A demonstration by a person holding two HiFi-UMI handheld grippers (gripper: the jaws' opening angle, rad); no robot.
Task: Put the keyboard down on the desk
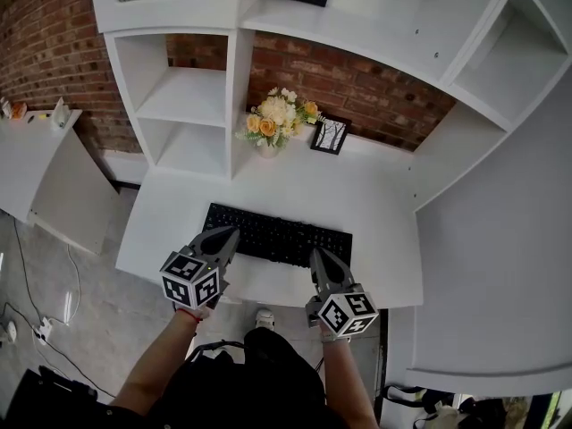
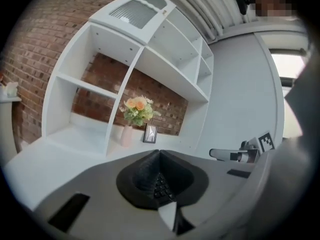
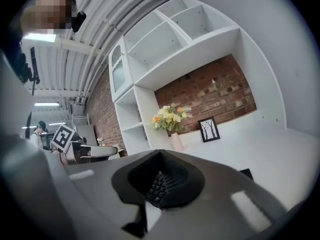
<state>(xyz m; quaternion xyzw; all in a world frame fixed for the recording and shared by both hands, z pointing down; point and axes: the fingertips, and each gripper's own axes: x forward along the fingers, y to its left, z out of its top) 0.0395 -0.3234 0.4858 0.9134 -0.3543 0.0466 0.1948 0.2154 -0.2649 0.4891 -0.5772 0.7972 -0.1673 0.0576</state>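
The black keyboard (image 1: pixel 277 235) lies flat on the white desk (image 1: pixel 380 208), near its front edge. My left gripper (image 1: pixel 230 231) is shut, its tips over the keyboard's front left corner. The right gripper (image 1: pixel 318 254) is also shut, its tips at the front edge, right of the middle. In the left gripper view the jaws (image 2: pixel 160 153) meet, and a few keys (image 2: pixel 160 186) show through the hollow below them. The right gripper view shows the same: closed jaws (image 3: pixel 161 153) with keys (image 3: pixel 157 186) under them. Nothing is visibly clamped between either pair.
A vase of flowers (image 1: pixel 279 119) and a small picture frame (image 1: pixel 330 135) stand at the back of the desk against the brick wall. White shelves (image 1: pixel 183 96) rise at the back left and a white side panel (image 1: pixel 500 266) on the right. A low white cabinet (image 1: pixel 45 168) stands left.
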